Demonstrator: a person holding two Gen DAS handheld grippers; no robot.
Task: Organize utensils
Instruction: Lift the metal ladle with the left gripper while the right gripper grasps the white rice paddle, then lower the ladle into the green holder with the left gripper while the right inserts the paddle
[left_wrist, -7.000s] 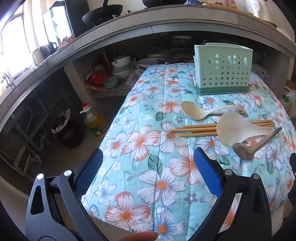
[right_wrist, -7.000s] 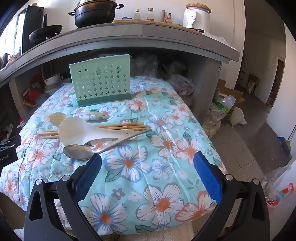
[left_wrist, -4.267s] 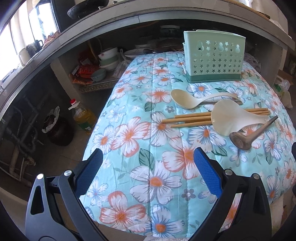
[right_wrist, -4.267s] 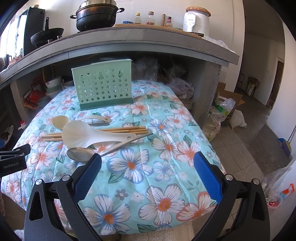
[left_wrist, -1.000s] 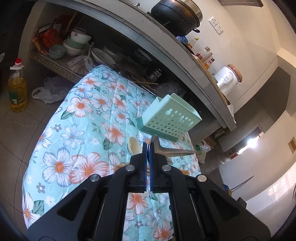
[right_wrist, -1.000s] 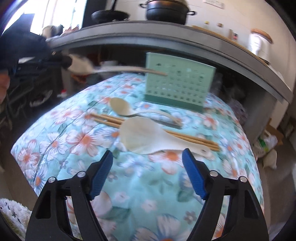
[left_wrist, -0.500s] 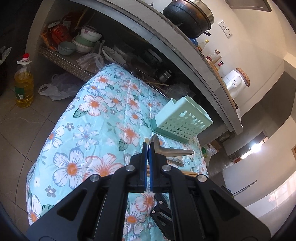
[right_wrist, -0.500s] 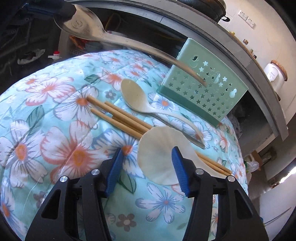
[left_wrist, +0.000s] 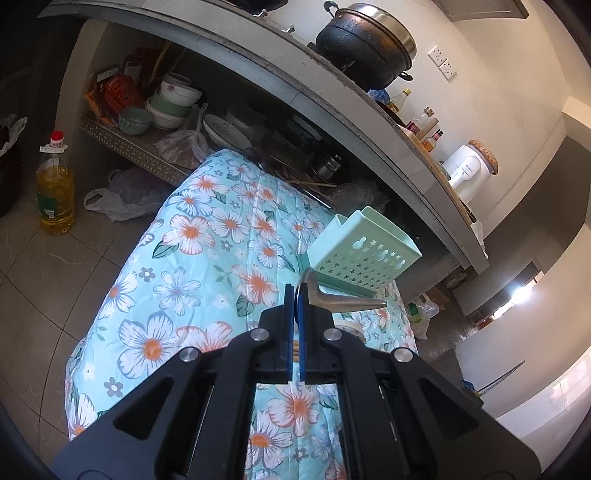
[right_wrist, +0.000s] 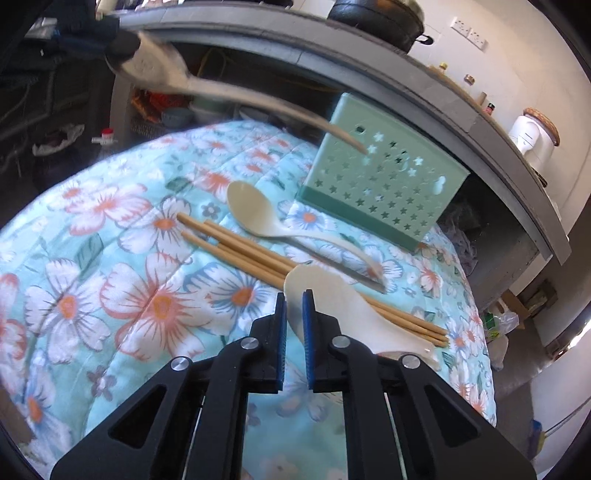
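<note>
Green holder (right_wrist: 384, 192) on the flowered cloth looks empty; nothing stowed yet. Chopsticks (right_wrist: 236, 251) and cream spoon (right_wrist: 255, 214) lie untouched. Right gripper (right_wrist: 293, 314) closing on rice paddle (right_wrist: 332, 299). Left gripper (left_wrist: 295, 295) clamps metal spoon (left_wrist: 343, 301), held aloft.

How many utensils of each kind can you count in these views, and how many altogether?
Metal spoon: 1
Plastic spoon: 1
Rice paddle: 1
Chopsticks: 3 visible ends, though the paddle may hide more
Total: 6 utensils
</note>
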